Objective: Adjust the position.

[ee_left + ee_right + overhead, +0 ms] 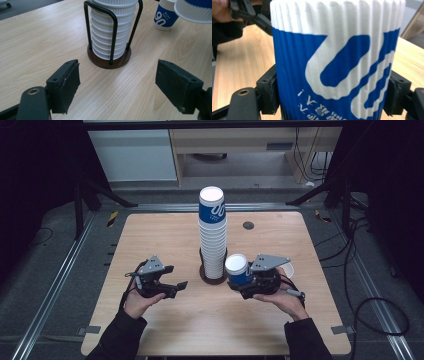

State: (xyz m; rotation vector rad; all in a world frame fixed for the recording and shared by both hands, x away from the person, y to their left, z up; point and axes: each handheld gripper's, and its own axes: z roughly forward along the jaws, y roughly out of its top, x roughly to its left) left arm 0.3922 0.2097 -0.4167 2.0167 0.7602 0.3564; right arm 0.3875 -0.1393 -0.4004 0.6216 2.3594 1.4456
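High view: right gripper [246, 281] pinches a blue-and-white paper cup [237, 269] just right of the cup stack [213, 235] on the tabletop [150, 240].
Left gripper view: left gripper [117, 82] spread, empty, near the stack's wire holder [113, 35].
Right gripper view: ribbed cup wall [337, 60] clamped mid-height; likely light and crushable, so grip gently.

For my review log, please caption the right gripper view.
Right gripper clamps a blue-and-white ribbed paper cup between both jaws above the wooden table.
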